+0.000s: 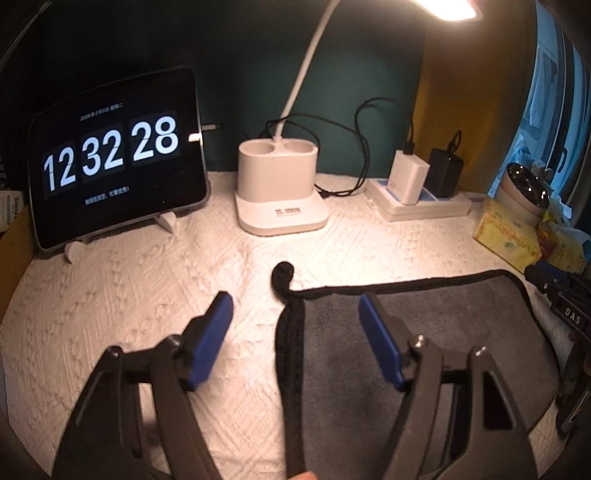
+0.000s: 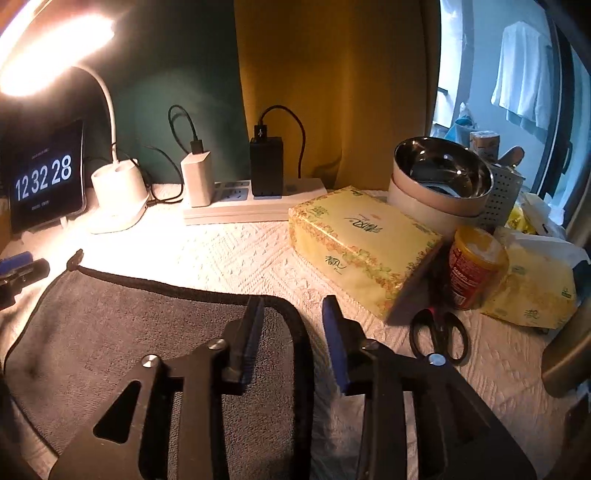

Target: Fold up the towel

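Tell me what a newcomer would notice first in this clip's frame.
The grey towel lies flat on the white cloth, with the left gripper and right gripper open over its side edges. Behind it glows a clock reading 12 32 28, at the back left under the lit lamp. A yellow tissue box sits to the right.

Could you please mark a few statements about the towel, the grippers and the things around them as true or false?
1. The towel is grey with a black edge. True.
2. The left gripper is shut on the towel. False: its jaws are open, straddling the towel's left edge.
3. The right gripper is open. True.
4. The scissors lie on the towel. False: they lie on the white cloth, right of the towel.
5. The clock reads 12 32 28. True.
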The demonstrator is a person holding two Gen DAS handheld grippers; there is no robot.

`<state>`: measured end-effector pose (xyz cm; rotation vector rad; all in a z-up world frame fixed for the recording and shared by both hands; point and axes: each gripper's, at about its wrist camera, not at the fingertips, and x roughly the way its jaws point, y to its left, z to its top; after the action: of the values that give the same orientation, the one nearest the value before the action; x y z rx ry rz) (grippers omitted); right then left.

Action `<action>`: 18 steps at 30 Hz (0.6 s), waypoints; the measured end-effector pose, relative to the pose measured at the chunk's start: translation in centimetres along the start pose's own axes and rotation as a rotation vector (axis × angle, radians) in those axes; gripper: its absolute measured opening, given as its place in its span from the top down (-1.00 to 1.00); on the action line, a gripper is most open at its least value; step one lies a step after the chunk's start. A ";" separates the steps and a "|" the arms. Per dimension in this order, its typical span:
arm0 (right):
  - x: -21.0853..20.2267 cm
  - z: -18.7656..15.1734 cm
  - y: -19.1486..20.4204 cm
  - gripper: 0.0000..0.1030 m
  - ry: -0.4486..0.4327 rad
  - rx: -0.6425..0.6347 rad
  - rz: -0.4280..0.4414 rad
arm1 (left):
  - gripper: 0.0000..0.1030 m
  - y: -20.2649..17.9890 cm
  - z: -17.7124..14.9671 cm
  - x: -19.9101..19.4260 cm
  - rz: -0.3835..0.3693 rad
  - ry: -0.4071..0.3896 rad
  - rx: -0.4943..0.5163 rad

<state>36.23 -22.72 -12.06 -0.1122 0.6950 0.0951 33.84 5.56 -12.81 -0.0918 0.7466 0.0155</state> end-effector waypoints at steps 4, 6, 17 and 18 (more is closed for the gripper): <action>-0.9 0.1 0.2 0.22 -0.006 -0.001 0.003 | -0.40 -0.1 -0.1 -0.7 0.004 -0.004 0.000; -1.4 0.0 0.3 0.21 -0.011 -0.002 0.005 | -0.41 -0.1 -0.2 -1.3 0.001 -0.009 0.001; -4.3 -0.8 0.5 0.21 -0.025 0.019 0.016 | -0.41 -0.5 -0.9 -4.6 -0.010 -0.044 0.005; -4.5 -0.8 0.5 0.21 -0.027 0.019 0.016 | -0.41 -0.5 -1.0 -5.0 -0.011 -0.047 0.005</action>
<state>32.19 -22.53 -9.84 -0.0866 0.6701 0.1054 29.56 5.09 -10.12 -0.0910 0.6994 0.0053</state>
